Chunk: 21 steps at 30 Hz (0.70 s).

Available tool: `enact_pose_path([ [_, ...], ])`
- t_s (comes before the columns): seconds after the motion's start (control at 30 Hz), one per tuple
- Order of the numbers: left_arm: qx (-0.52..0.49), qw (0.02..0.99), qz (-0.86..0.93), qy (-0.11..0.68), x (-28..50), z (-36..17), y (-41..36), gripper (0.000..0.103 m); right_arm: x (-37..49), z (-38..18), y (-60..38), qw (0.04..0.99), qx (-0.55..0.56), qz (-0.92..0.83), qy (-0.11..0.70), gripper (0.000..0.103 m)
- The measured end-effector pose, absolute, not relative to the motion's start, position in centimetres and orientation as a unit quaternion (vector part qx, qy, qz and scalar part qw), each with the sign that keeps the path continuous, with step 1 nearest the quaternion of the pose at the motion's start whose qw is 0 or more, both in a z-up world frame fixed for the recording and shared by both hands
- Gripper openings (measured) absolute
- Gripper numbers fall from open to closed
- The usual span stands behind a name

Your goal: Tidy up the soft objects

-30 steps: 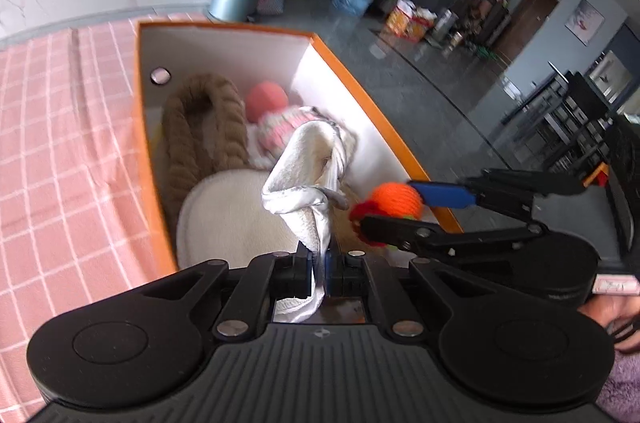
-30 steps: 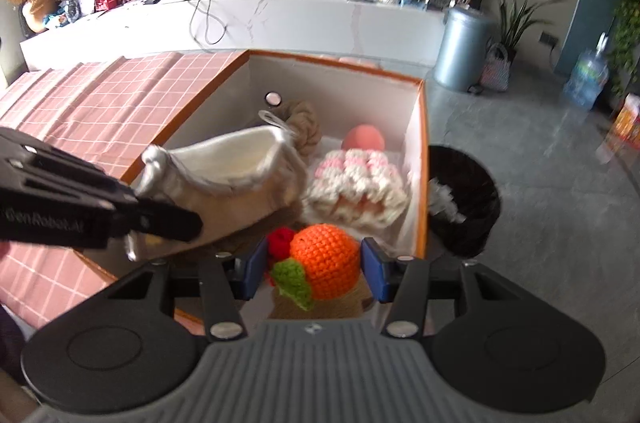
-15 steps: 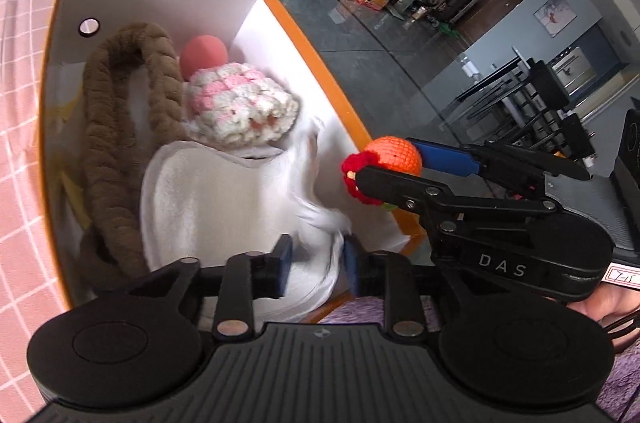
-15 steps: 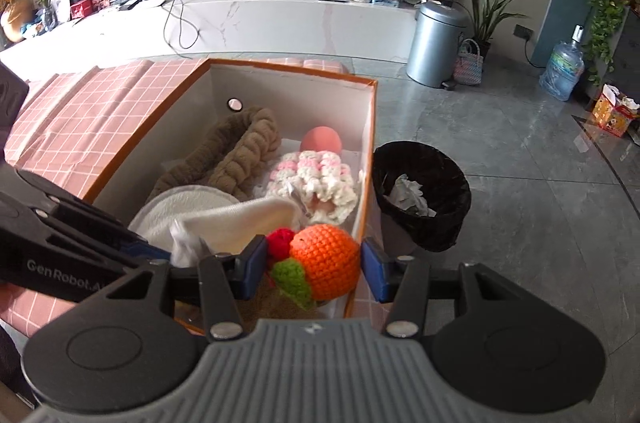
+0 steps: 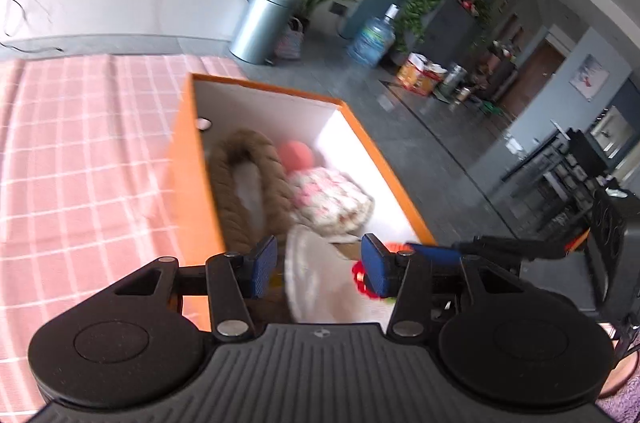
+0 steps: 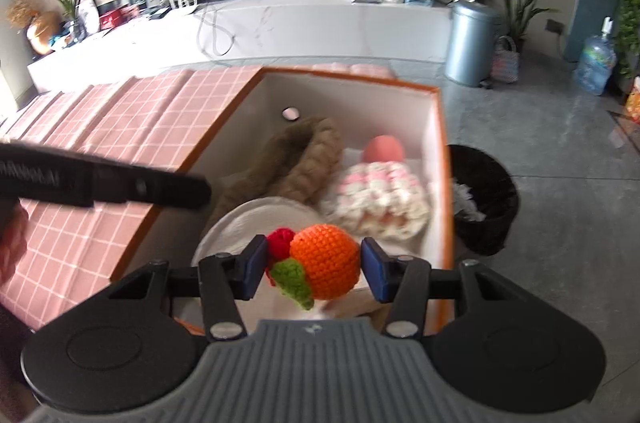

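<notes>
An orange box (image 5: 188,191) with white inside walls (image 6: 438,183) holds a brown braided plush ring (image 5: 240,191), a pink ball (image 5: 296,153), a pink-and-white crochet piece (image 6: 380,199) and a white cloth (image 5: 316,279). My left gripper (image 5: 318,269) is open and empty above the box's near end, over the white cloth. My right gripper (image 6: 314,269) is shut on a crocheted orange fruit with a green leaf and red bits (image 6: 324,265), held above the box's near end. The left gripper's arm (image 6: 100,183) shows at the left of the right wrist view.
The box stands on a pink checked cloth (image 5: 80,163) at the table's edge. A black waste bin (image 6: 484,195) stands on the grey floor beside the box. A metal bin (image 5: 260,23), a water bottle (image 5: 372,39) and plants stand farther back.
My left gripper has let go of the white cloth, which now lies in the box, opened wide and pulled back and up. My right gripper still holds the crocheted orange over the box.
</notes>
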State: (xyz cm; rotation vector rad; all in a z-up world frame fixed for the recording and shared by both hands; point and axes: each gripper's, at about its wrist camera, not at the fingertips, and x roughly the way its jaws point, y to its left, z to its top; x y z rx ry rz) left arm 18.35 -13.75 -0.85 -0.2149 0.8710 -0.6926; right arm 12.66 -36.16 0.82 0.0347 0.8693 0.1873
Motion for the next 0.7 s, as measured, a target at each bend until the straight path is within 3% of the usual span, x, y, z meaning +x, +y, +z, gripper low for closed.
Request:
enact_pose_path([
  [0.37,-0.082,0.852,-0.302,0.420,17.1,-1.8,-12.1,0.054,13.3,-1.7,-34.7,0.882,0.040,0.081,0.463,0.054],
  [0.7,-0.046,0.880,-0.288,0.375,15.1,-0.9,-11.9,0.054,12.1,0.5,-35.5,0.898,0.034,0.040,0.437,0.073],
])
